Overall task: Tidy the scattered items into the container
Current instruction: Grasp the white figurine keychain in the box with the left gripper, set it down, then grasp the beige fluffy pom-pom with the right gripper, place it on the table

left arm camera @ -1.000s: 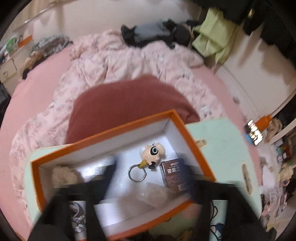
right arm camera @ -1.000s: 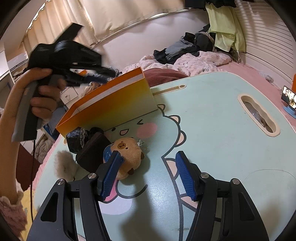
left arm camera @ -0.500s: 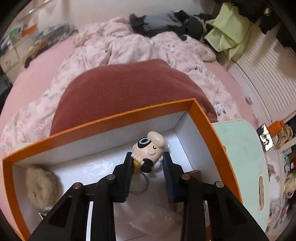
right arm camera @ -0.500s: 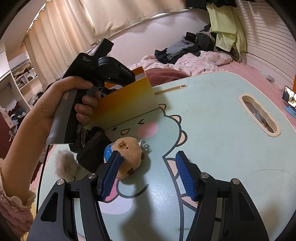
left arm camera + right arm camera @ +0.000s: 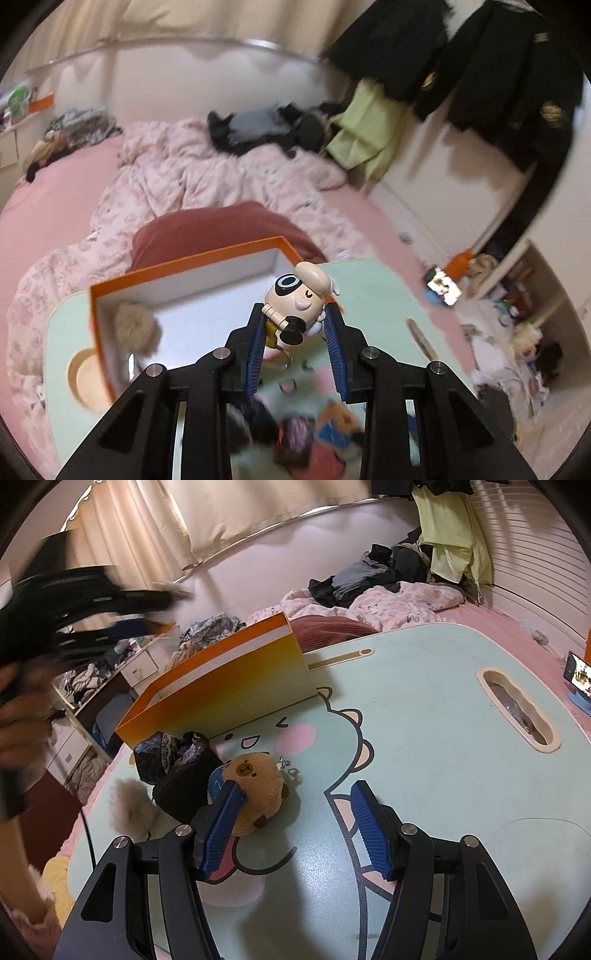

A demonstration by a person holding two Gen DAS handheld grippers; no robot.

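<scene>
Figurine keychain point(image 5: 297, 308) (ring hanging below) is clamped between the narrowly spread fingers of the left gripper point(image 5: 297, 343), above the orange box point(image 5: 184, 266). Right gripper point(image 5: 295, 827) is held half open, empty, over the tabletop point(image 5: 424, 746).

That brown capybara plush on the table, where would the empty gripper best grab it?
Across its round body, I'd guess, coming from above and in front. The capybara plush lies on the table just past the right gripper, whose open left finger already overlaps it. A dark pouch crowds its left side, so shift left carefully.
</scene>
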